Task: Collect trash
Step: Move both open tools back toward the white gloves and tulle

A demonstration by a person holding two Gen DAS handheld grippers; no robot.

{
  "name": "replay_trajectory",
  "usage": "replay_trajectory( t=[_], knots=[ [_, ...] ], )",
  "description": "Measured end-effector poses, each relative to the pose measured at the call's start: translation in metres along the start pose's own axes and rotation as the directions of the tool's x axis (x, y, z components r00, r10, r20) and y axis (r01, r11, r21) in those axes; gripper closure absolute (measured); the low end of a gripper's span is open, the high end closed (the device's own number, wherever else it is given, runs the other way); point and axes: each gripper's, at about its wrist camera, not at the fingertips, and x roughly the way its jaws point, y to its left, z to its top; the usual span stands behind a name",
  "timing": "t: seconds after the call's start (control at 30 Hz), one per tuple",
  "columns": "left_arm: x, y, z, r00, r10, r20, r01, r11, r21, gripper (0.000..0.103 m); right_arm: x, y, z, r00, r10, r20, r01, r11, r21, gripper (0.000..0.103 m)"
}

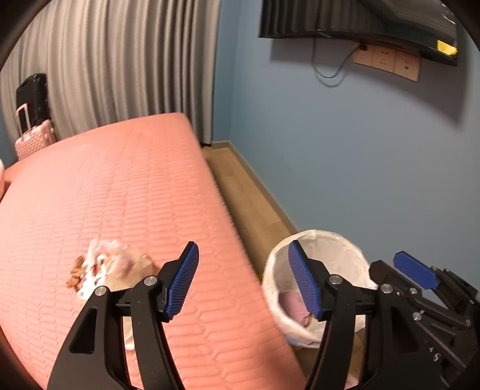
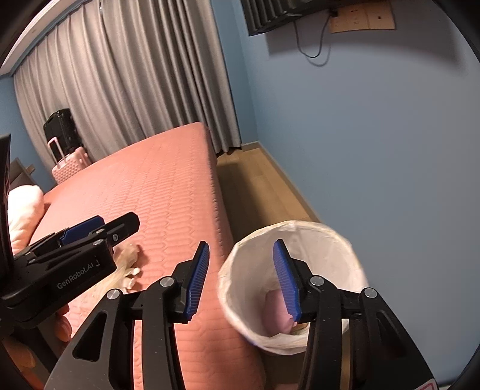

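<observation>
A crumpled pile of white wrappers and brown snack bits (image 1: 102,267) lies on the pink quilted bed (image 1: 126,186), just left of my left gripper (image 1: 243,282). That gripper is open with nothing between its blue pads. A white-lined trash bin (image 1: 318,240) stands on the floor beside the bed, with a pink item (image 1: 292,306) inside. My right gripper (image 2: 241,282) is open and empty, hanging over the bin's near rim (image 2: 270,234) and the bed edge. My left gripper (image 2: 118,223) covers part of the wrappers (image 2: 129,264) in the right wrist view.
A strip of wood floor (image 1: 246,198) runs between the bed and the blue wall (image 1: 360,150). Grey curtains (image 1: 120,60) hang behind the bed, with a black suitcase (image 1: 33,99) and a pink suitcase (image 1: 33,141) beside them. A wall-mounted TV (image 1: 360,21) hangs above. A pillow (image 2: 24,207) lies at the left.
</observation>
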Motion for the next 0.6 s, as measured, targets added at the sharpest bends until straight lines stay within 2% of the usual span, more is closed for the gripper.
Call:
replay_trajectory(
  t=[0.13,0.27,0.43,0.6],
  knots=[
    [-0.003,0.028,-0.008,0.999,0.038,-0.012,-0.039,0.999,-0.037,0.037,0.0,0.023,-0.005,1.0,0.02,-0.009,-0.02,0.999,-0.024,0.056],
    [-0.008,0.058,-0.021,0.996,0.086,-0.032,-0.088,0.993,-0.085,0.026,0.002,0.047,-0.01,0.999,0.047,-0.018,-0.048,0.998,-0.047,0.053],
    [-0.008,0.101,-0.041,0.988,0.13,-0.081,-0.141,0.979,-0.151,0.024,0.006,0.078,-0.022,0.997,0.073,-0.04,-0.076,0.995,-0.072,0.048],
    [-0.003,0.14,-0.065,0.977,0.164,-0.139,-0.19,0.962,-0.198,0.024,0.013,0.108,-0.034,0.992,0.104,-0.066,-0.11,0.989,-0.097,0.048]
  ],
)
